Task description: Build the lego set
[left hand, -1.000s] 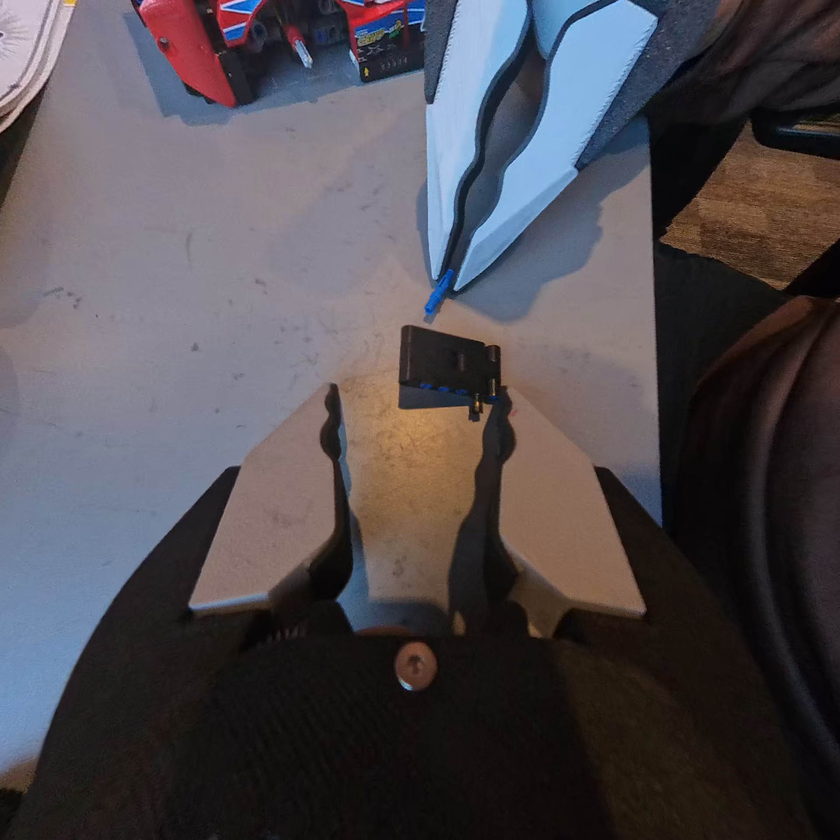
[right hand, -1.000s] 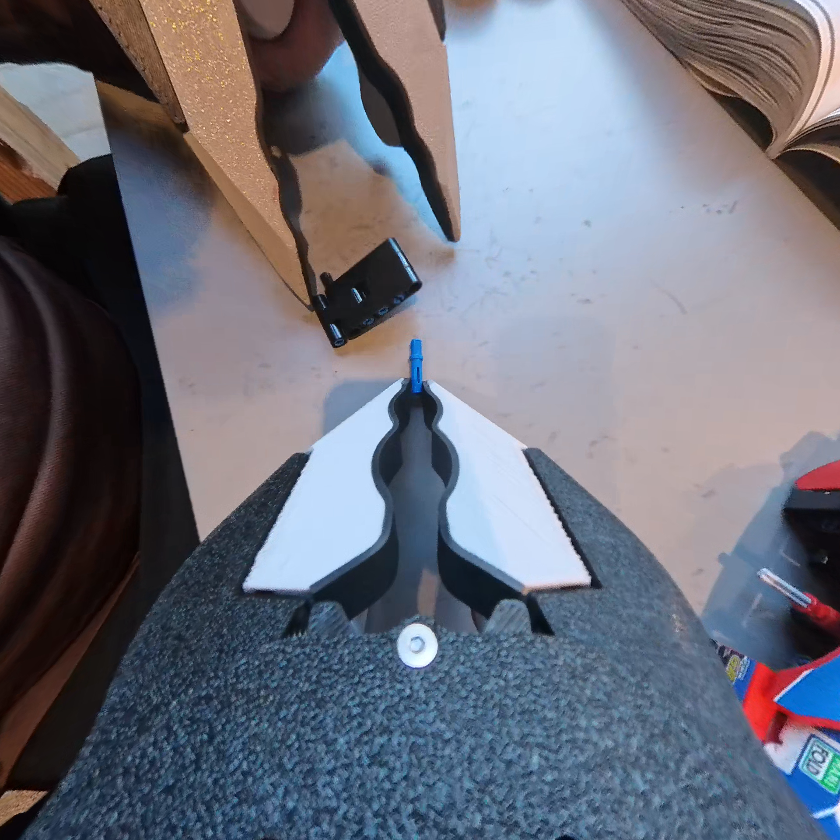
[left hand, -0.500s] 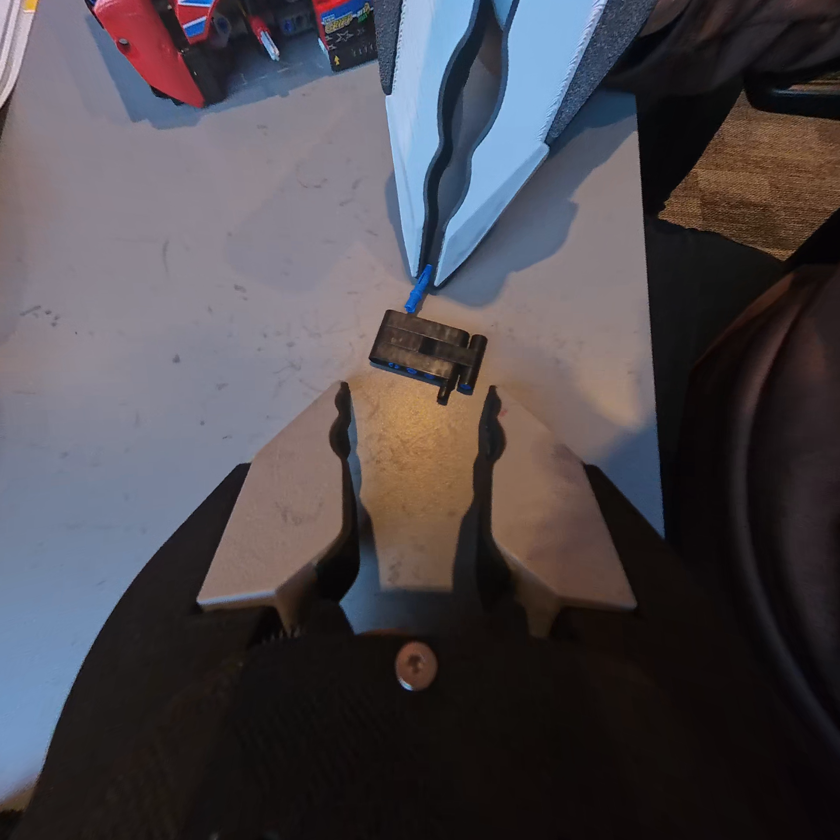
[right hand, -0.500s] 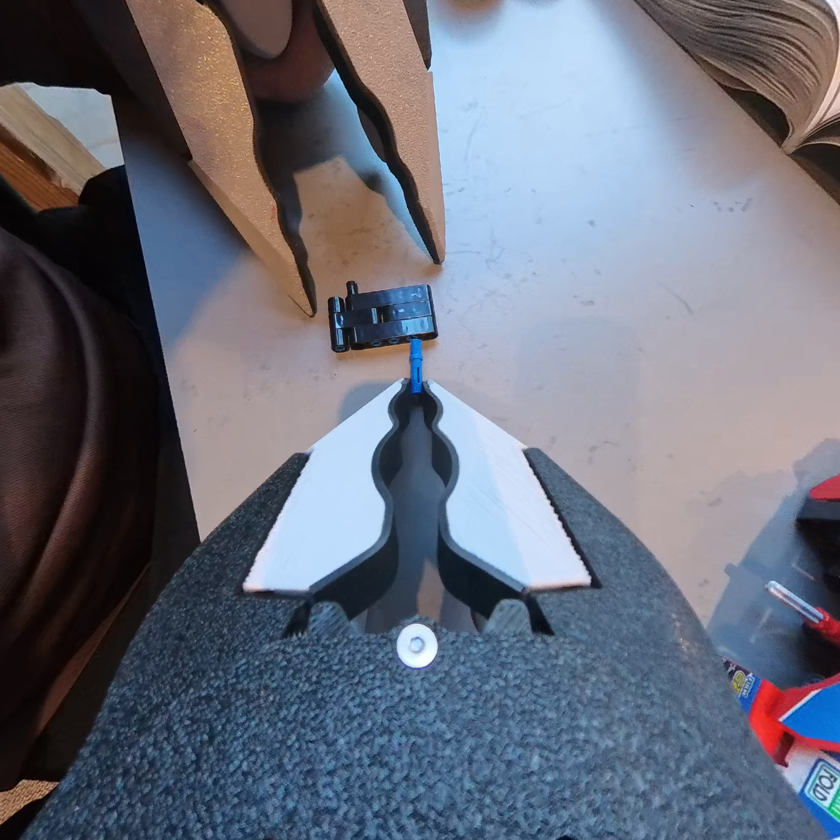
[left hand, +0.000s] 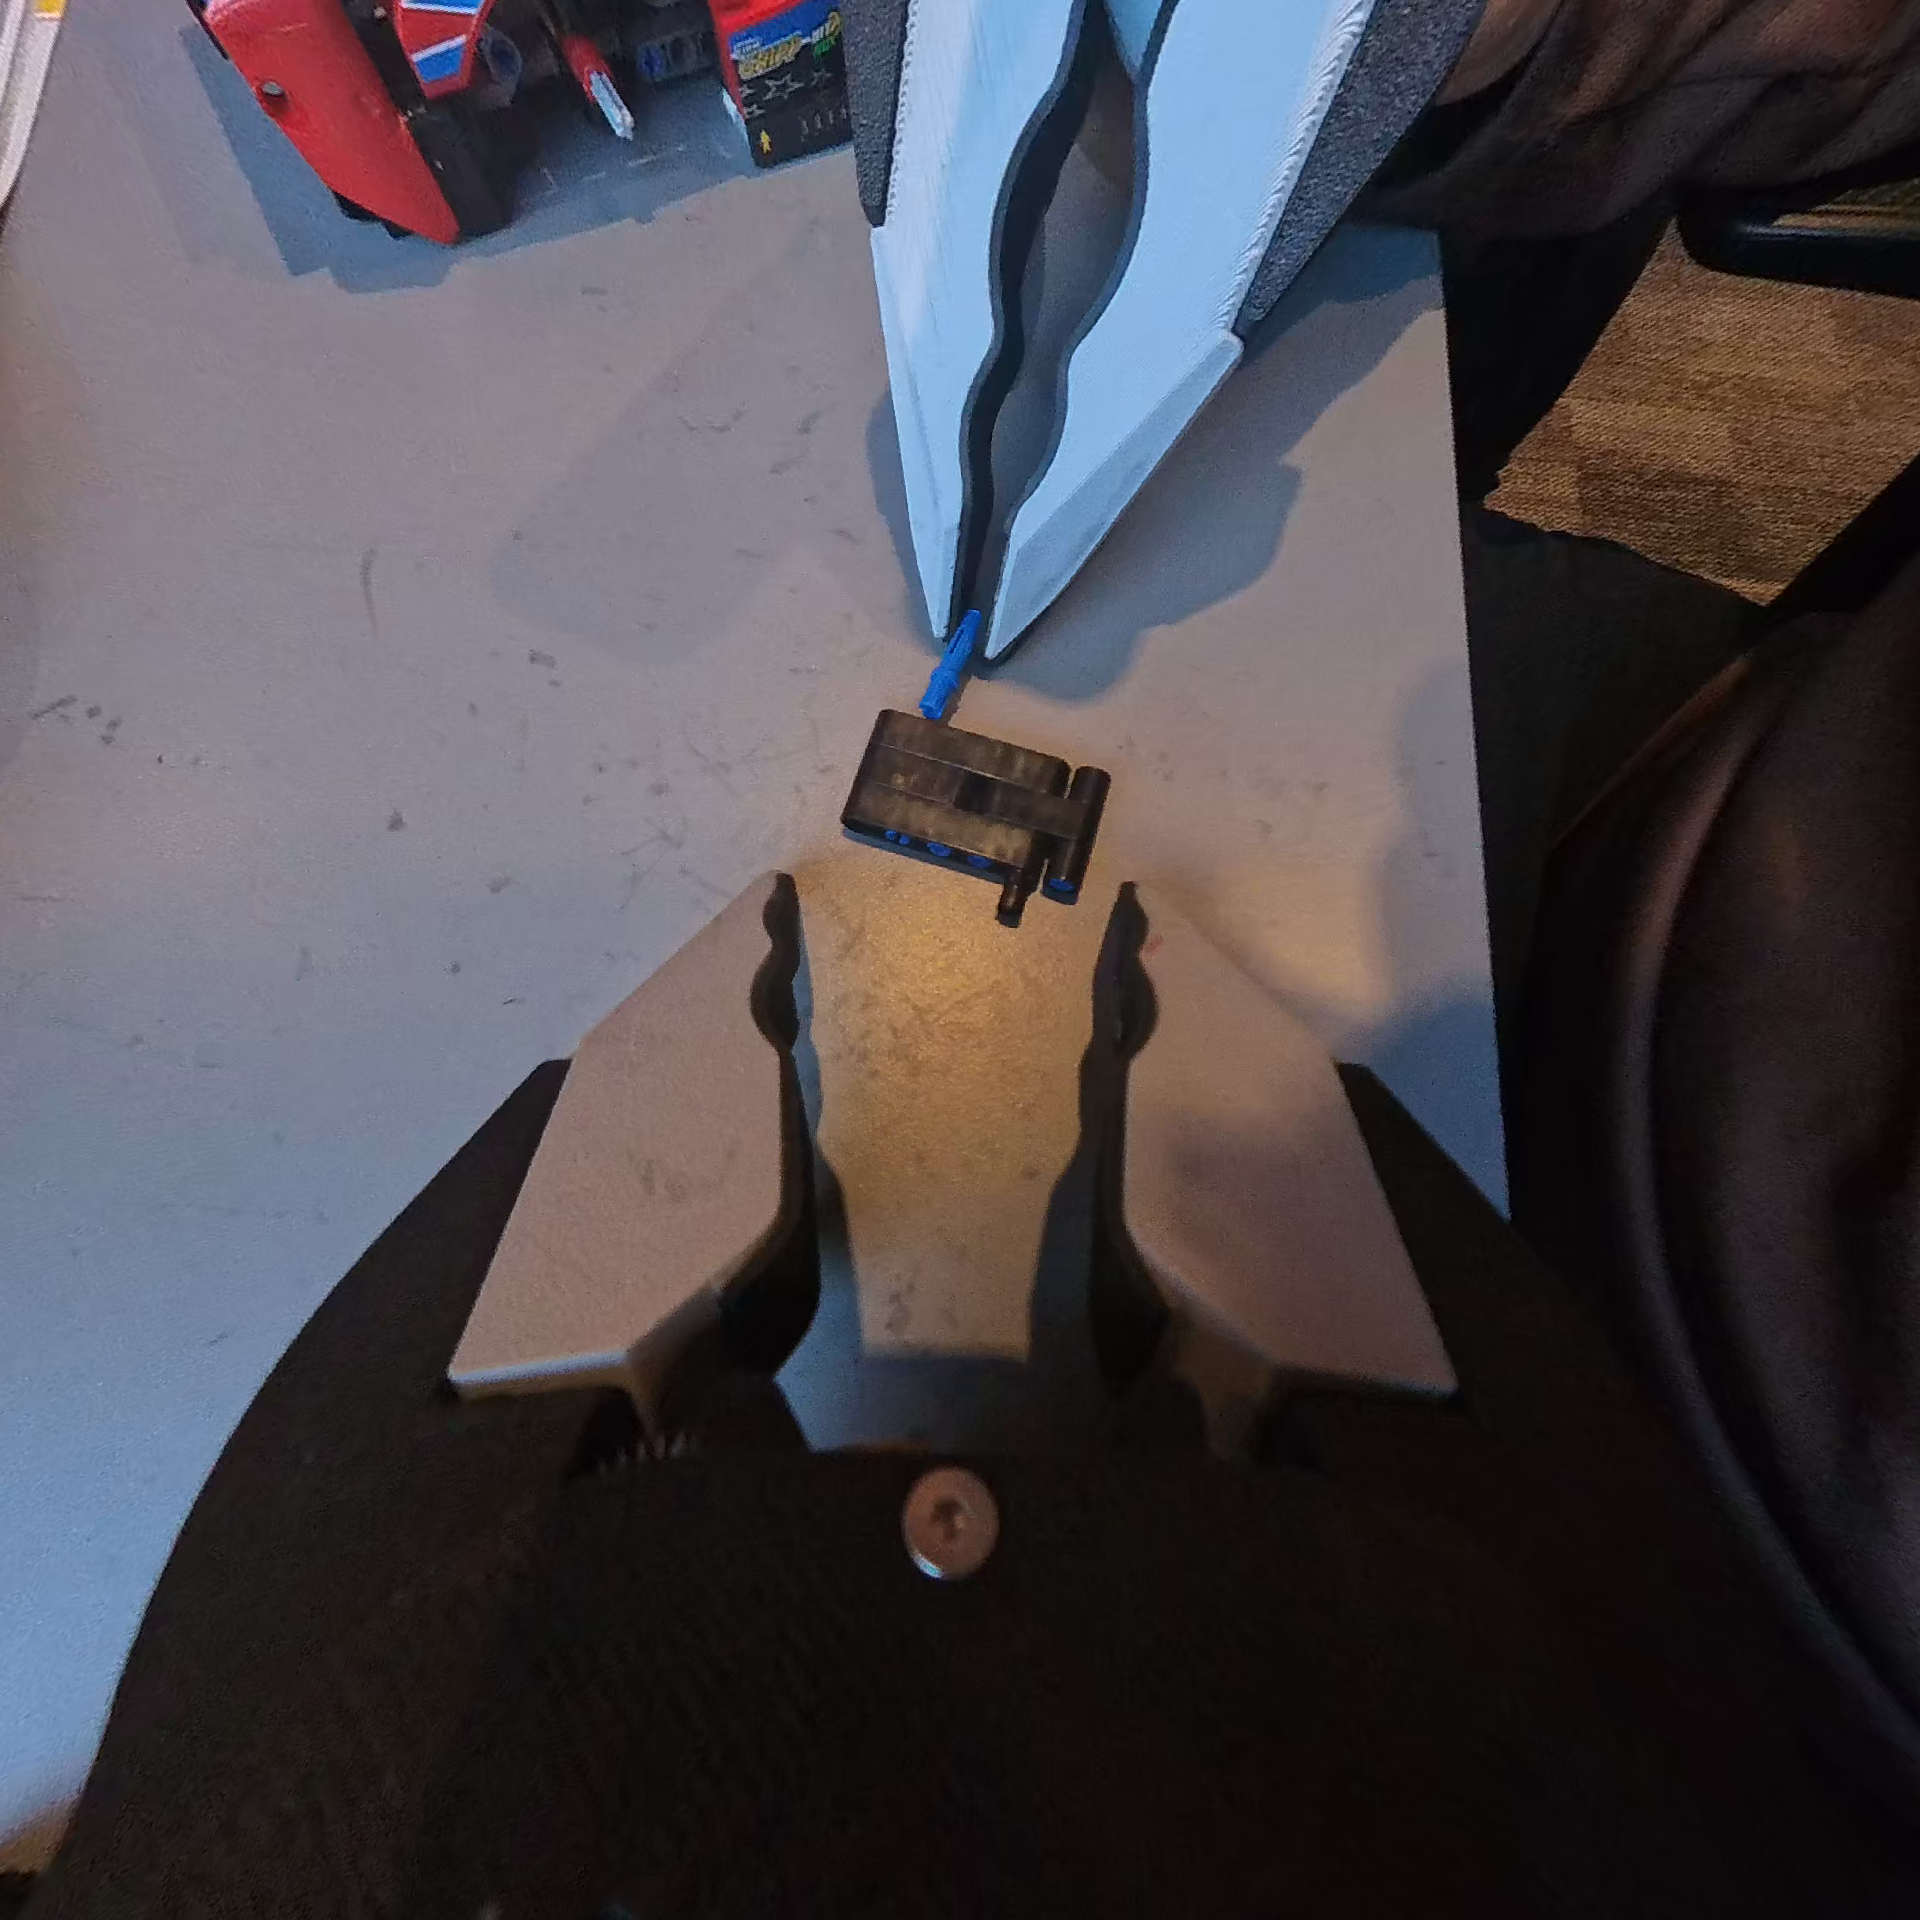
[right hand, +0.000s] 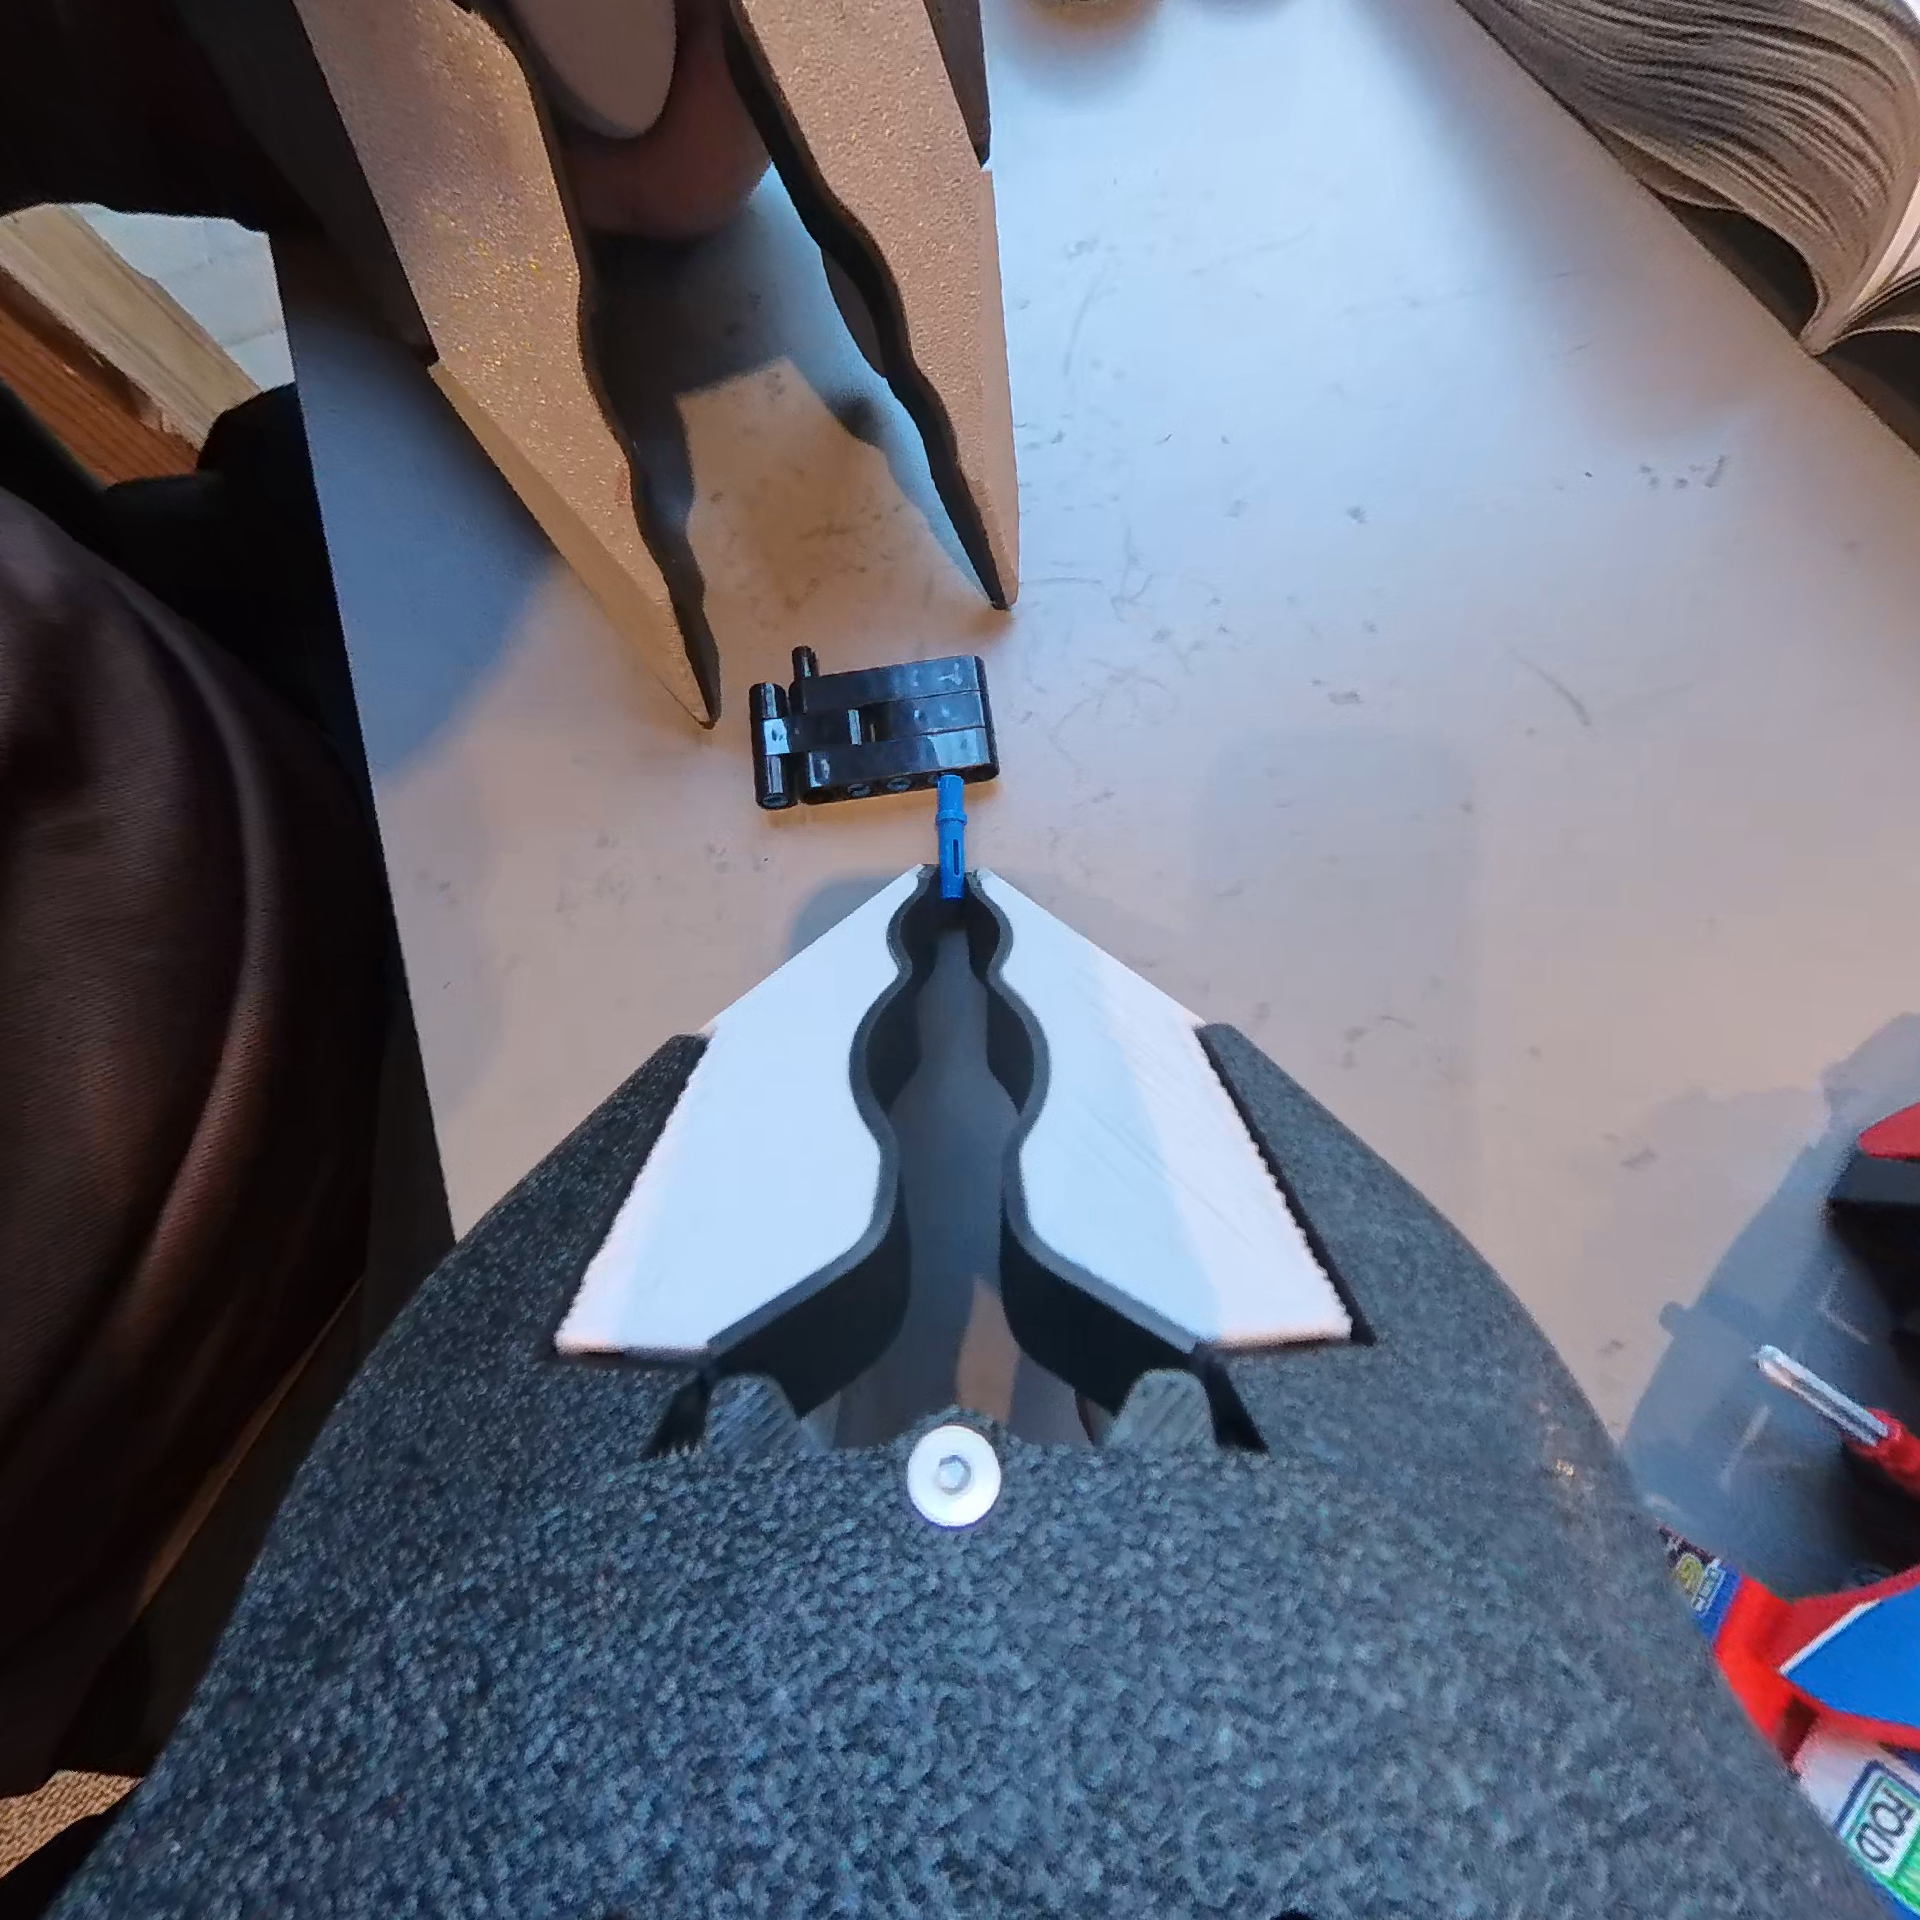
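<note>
A small black lego assembly [left hand: 971,805] of stacked beams with blue pin ends lies flat on the grey table, also in the right wrist view [right hand: 878,732]. My right gripper [right hand: 951,878] is shut on a blue pin [right hand: 949,831] whose free end touches the assembly's near beam; the pin also shows in the left wrist view [left hand: 949,665]. My left gripper [left hand: 951,894] is open and empty, its fingertips just short of the assembly on either side. The right gripper shows white in the left wrist view [left hand: 971,634], the left one tan in the right wrist view [right hand: 852,655].
A red, blue and black lego model [left hand: 416,114] stands at the far end of the table, also in the right wrist view [right hand: 1829,1652]. An open instruction booklet [right hand: 1745,135] lies at the upper right. The table edge [left hand: 1475,831] and a person's dark clothing [right hand: 156,987] are close by. Spacing between my two grippers at the tips: around 5 centimeters.
The black assembly has dropped from standing against my left finger to lying flat, free of it. My right gripper has brought the blue pin up to the assembly's edge.
</note>
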